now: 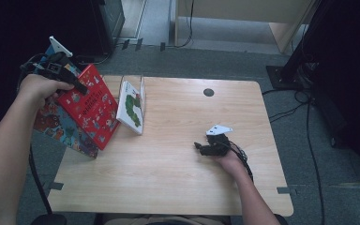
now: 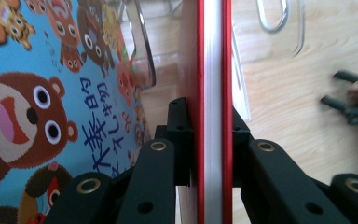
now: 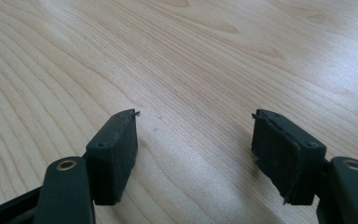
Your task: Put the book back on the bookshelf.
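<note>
At nine o'clock of the table (image 1: 178, 173) we see the left gripper (image 1: 77, 86) clamped on the edge of the red book (image 1: 90, 107), which tilts over a blue picture book (image 1: 58, 126). Just beside it at three o'clock, a white book (image 1: 131, 107) leans in a clear stand (image 1: 142, 89). Well apart, toward four o'clock, our right gripper (image 1: 200, 147) rests on bare wood, jaws wide, holding nothing.
</note>
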`<state>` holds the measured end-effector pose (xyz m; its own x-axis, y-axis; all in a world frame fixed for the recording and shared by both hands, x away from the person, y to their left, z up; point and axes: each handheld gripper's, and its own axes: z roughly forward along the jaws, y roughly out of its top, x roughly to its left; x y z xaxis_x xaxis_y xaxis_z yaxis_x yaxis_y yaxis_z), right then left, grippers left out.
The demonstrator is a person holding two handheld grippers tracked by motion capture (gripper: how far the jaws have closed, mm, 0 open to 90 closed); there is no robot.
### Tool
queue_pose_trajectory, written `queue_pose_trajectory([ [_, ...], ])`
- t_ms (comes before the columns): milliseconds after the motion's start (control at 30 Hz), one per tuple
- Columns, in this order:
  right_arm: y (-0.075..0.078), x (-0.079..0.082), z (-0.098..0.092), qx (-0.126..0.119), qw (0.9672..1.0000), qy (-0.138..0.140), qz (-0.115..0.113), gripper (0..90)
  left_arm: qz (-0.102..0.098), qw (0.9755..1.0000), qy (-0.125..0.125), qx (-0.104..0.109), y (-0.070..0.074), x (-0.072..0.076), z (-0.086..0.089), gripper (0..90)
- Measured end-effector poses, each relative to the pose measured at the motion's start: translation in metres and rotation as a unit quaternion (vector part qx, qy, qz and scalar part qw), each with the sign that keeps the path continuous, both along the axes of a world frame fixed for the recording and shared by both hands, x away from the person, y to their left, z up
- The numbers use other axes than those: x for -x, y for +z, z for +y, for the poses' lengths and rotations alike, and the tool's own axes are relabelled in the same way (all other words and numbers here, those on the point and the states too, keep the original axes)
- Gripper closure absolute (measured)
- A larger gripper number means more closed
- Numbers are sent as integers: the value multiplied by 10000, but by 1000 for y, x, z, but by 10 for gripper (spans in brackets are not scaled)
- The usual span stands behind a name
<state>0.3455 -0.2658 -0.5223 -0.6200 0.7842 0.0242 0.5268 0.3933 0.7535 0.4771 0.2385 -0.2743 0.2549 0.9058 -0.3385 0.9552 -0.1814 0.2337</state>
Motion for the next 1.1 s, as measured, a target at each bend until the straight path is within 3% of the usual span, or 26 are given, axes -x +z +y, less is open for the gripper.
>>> queue_pose_trajectory([
  [333,0,0,1,-9,10000,12,1,312,-175,9992,351,121,7,-9,1,791],
  [467,0,0,1,-8,10000,-6,12,312,-225,9988,427,73,7,-15,-6,790],
  [933,0,5,4,0,10000,-90,3,311,-298,9978,591,37,-11,-37,-19,788],
  [1100,0,8,5,-7,10000,-92,10,307,-366,9966,717,186,-17,-41,-13,786],
])
